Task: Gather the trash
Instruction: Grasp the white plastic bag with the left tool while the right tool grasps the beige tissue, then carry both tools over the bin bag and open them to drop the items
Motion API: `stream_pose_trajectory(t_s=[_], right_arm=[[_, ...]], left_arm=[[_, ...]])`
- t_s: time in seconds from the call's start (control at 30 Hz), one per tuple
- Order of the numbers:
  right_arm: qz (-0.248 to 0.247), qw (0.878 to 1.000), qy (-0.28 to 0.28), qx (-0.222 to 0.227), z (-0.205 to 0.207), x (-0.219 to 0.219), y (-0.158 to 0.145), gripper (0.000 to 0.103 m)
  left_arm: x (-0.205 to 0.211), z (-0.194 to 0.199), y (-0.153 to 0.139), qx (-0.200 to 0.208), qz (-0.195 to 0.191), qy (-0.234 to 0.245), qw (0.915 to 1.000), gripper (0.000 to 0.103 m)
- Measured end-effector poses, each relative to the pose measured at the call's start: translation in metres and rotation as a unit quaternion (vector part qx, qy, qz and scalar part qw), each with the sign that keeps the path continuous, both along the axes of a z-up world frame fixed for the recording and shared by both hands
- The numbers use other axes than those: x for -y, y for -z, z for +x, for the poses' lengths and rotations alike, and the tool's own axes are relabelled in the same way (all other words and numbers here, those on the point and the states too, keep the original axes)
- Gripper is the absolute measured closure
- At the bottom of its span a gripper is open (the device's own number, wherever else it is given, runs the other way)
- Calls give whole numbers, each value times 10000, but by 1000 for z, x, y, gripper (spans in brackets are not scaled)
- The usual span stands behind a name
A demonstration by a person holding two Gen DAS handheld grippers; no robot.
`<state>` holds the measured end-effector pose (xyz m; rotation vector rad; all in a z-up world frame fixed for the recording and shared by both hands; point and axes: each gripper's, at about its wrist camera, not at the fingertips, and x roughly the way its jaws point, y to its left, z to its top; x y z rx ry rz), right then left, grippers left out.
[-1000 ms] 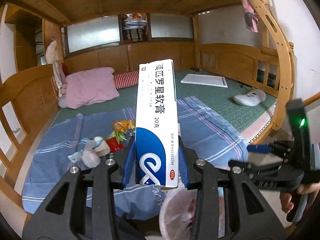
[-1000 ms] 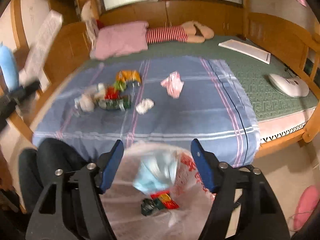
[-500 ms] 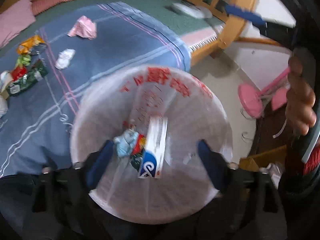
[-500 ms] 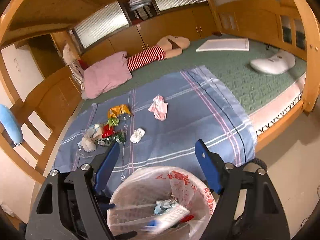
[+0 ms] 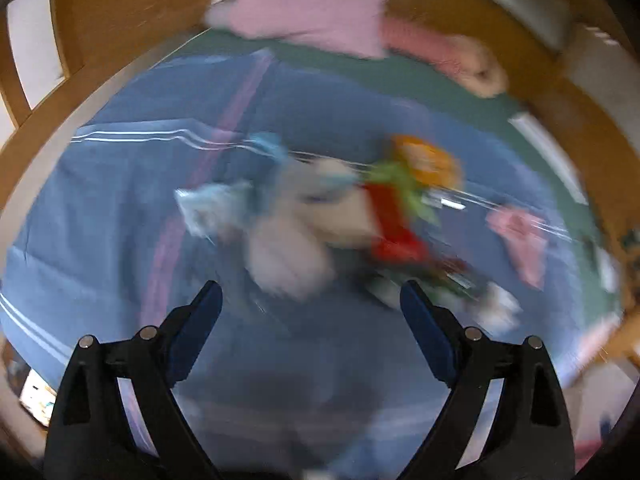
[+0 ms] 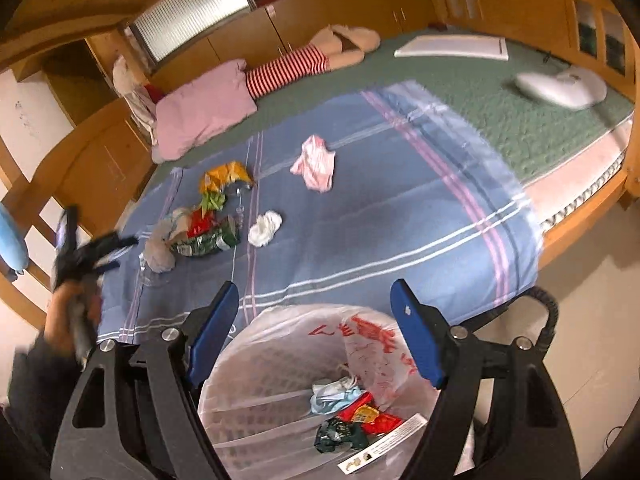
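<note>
My left claw (image 5: 308, 300) hangs over the blue striped blanket (image 5: 100, 208), its jaws spread wide with nothing between them. That view is badly blurred, but just beyond my fingertips I can make out the heap of litter (image 5: 340, 208): pale crumpled paper, something red, something green and an orange wrapper (image 5: 428, 160) at its far end. A pink scrap (image 5: 520, 236) lies apart to the right of the heap. A pink pillow (image 5: 316, 12) sits at the far edge of the bed.

My right claw (image 6: 314, 300) is also released and holds nothing. It points down at the bin (image 6: 280, 412), which stands lined with a clear plastic bag (image 6: 376, 344) bearing red print, against the near edge of the bed. In the bin lie a pale blue crumpled piece (image 6: 332, 394), red and green wrappers (image 6: 360, 420) and a long white box (image 6: 384, 446).

From this side the heap on the blanket is sharp: the orange wrapper (image 6: 226, 174), green and red packets (image 6: 208, 220), grey paper (image 6: 160, 252), and a white wad (image 6: 265, 228) lying just beside them. The pink scrap (image 6: 314, 164) rests further out, well apart from the rest. My left hand (image 6: 74, 312) shows at the left edge, blurred, gripping its claw (image 6: 116, 254) near the heap.
</note>
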<state>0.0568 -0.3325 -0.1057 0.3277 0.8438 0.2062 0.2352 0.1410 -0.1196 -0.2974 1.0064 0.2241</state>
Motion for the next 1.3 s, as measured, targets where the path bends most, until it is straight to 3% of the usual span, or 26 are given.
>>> stream_pose_trajectory(t_s=[0.03, 0.17, 0.2, 0.23, 0.3, 0.4, 0.5, 0.57, 0.63, 0.7, 0.8, 0.83, 0.87, 0.97, 1.1, 1.3], right_arm=[[16, 10000, -35, -78, 4, -4, 4, 26], [84, 9996, -152, -240, 19, -19, 14, 26], [38, 9993, -198, -302, 24, -24, 17, 26], [-40, 9992, -216, -341, 28, -28, 19, 26], [-289, 9986, -216, -385, 37, -38, 22, 26], [-488, 9975, -313, -394, 64, -60, 31, 26], [-464, 9965, -432, -546, 100, -80, 45, 26], [-616, 9945, -468, -713, 137, -101, 56, 26], [-985, 9910, -490, -767, 168, -123, 64, 26], [-1301, 9858, -577, -891, 196, -146, 78, 26], [-1587, 9760, -668, -1335, 229, -173, 110, 28], [-1654, 9739, -695, -1390, 233, -177, 117, 39], [-1718, 9715, -757, -1448, 236, -182, 124, 56], [-1733, 9724, -927, -1260, 231, -190, 125, 77], [-1641, 9770, -980, -942, 208, -184, 100, 79], [-1450, 9827, -1061, -451, 155, -160, 72, 79]], left_arm=[[-7, 23, 14, -292, -9, -37, 9996, 13], [-9, 57, 51, -658, 21, -216, 9976, 17], [-8, 58, 58, -694, 35, -288, 9972, 41], [-7, 57, 67, -765, -56, -303, 9966, 57], [-7, 51, 71, -805, -100, -315, 9962, 72], [-1, 23, 38, -65, -1, -391, 9992, 73], [20, -29, 1, 1110, -354, -259, 9929, 73], [44, -54, -1, 1532, -746, 147, 9853, 71], [61, -68, 16, 1492, -1313, 463, 9790, 70], [78, -71, 44, 943, -1925, 720, 9741, 71], [100, -63, 47, 723, -1346, 987, 9833, 70], [103, -60, 46, 731, -1192, 1010, 9850, 70], [106, -59, 47, 691, -1033, 1019, 9870, 70], [114, -56, 46, 664, -592, 1051, 9905, 70], [123, -56, 39, 842, -125, 1063, 9907, 70], [120, -70, 33, 958, 252, 1019, 9899, 70]])
